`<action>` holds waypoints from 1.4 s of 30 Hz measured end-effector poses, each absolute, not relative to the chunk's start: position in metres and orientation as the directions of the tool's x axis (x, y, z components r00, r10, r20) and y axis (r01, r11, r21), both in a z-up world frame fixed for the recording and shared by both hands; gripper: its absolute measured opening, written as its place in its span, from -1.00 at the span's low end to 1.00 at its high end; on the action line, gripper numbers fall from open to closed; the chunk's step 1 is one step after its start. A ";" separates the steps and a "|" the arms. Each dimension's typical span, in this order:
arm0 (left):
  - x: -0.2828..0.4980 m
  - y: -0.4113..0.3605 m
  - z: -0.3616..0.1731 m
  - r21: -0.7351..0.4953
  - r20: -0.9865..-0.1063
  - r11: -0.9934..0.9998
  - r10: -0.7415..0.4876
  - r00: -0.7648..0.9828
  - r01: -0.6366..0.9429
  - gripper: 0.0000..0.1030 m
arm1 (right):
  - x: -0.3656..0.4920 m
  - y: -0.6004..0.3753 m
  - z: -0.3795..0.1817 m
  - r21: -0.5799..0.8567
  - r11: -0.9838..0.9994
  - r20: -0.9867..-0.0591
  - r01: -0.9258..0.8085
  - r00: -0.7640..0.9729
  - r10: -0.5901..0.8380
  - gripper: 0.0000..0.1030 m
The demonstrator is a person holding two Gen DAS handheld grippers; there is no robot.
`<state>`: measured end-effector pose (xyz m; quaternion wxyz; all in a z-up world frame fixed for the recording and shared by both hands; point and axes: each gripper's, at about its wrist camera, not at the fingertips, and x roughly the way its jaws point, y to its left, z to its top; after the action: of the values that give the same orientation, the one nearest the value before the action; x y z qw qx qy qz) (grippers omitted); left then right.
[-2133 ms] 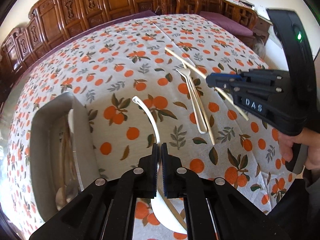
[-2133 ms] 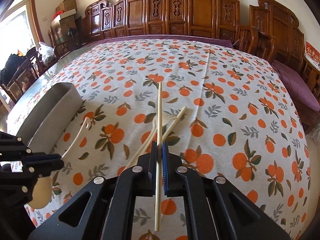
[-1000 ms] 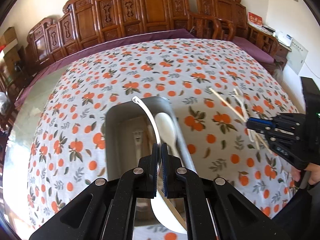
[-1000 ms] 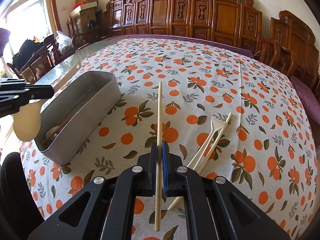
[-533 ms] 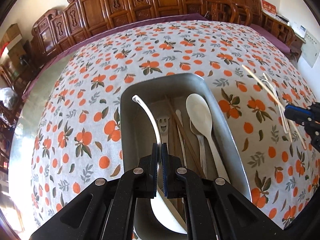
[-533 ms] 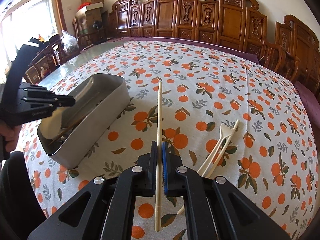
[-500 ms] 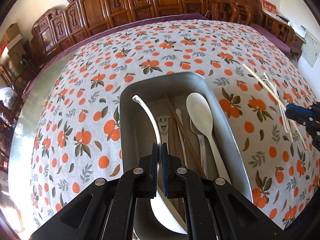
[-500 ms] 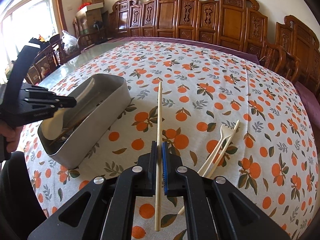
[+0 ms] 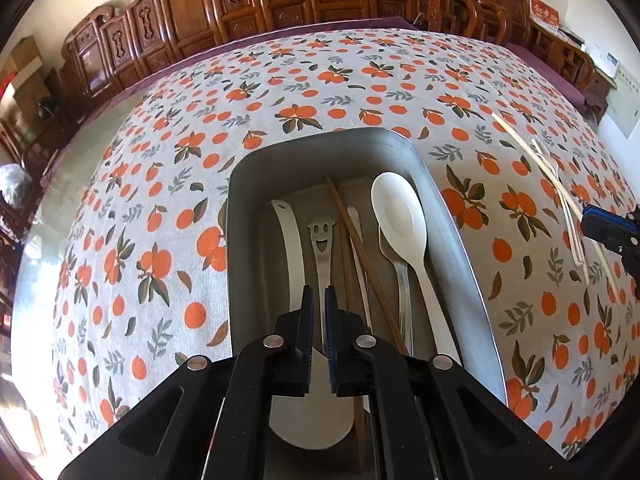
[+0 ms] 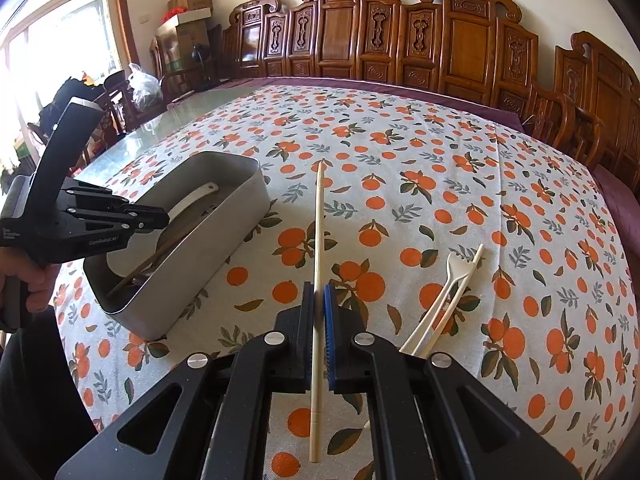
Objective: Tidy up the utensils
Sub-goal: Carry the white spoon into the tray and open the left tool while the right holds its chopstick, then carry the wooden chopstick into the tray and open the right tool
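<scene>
Left wrist: left gripper over the tray, jaws opening, nothing pinched between them. White ladle lies in the tray just under and ahead of the jaws, at the left wall. To its right, a smiley-handled utensil, brown chopsticks, a white spoon. Right gripper at far right.

Right wrist: right gripper clamped on a pale chopstick, pointing ahead over the tablecloth. White fork and second chopstick lie to its right. Tray to its left, ladle handle inside, left gripper above it.
</scene>
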<state>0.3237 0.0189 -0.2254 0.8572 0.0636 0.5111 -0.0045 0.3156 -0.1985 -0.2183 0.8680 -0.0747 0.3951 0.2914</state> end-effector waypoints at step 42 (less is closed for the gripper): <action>0.224 0.095 -0.131 -0.036 -0.749 0.999 -0.051 0.661 0.036 0.68 | 0.274 -0.082 -0.165 0.215 0.796 -0.713 -0.566 0.466 0.524 -0.88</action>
<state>0.2239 0.0954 -0.1314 0.9112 -0.0088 0.4111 -0.0240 0.2745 -0.0821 -0.1648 0.8557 -0.0257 0.4072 0.3182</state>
